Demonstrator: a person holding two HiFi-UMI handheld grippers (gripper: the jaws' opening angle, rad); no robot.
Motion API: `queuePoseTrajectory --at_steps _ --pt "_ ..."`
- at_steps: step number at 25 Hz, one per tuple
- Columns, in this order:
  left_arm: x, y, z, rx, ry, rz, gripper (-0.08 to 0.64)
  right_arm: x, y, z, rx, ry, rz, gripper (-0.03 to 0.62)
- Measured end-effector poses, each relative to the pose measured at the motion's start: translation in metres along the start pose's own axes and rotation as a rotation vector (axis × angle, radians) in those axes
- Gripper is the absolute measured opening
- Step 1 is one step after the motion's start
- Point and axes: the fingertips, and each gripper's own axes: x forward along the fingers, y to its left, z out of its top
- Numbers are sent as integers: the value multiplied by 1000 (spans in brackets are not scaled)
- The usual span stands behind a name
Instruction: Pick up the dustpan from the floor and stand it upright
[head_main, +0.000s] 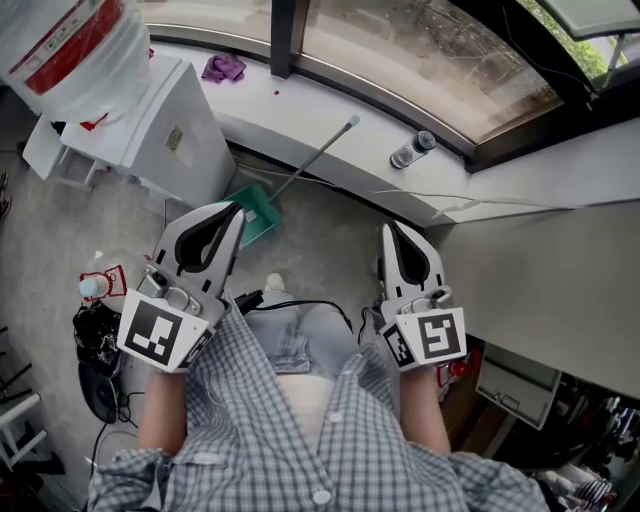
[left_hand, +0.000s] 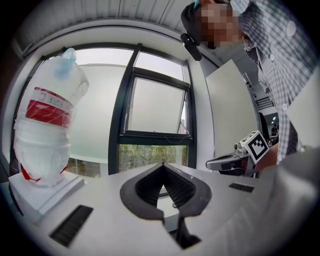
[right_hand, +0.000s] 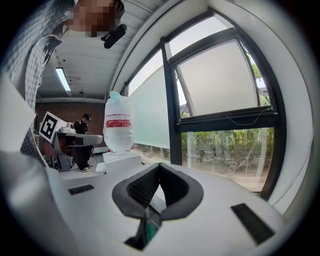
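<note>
Checked shirt sleeves nearest the lens are holding both grippers out level above the grey floor (head_main: 330, 250). Left claw (head_main: 234, 210) is showing its jaws pressed together on nothing, and right claw (head_main: 388, 230) is doing likewise. A green plastic dustpan (head_main: 256, 220) is sitting on the floor below the white window ledge (head_main: 330, 115), its thin metal handle (head_main: 315, 157) slanting up toward that ledge. By my judgement the task is only beginning, with gripping, lifting and standing upright all remaining.

Left forearm (head_main: 160, 412) and right forearm (head_main: 424, 408) reach forward side by side. Left gripper (head_main: 234, 210) points toward 1 o'clock, right gripper (head_main: 389, 230) toward 12 o'clock; each has its 2 fingers pressed together, empty.
</note>
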Motion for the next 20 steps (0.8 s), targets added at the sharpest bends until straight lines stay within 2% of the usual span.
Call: queuePoseTrajectory --at_steps 10,20 --pt "-4 26 -9 -8 9 25 6 20 7 -6 16 13 -3 6" --pt "19 44 -20 -25 53 92 6 66 -11 -16 38 55 72 6"
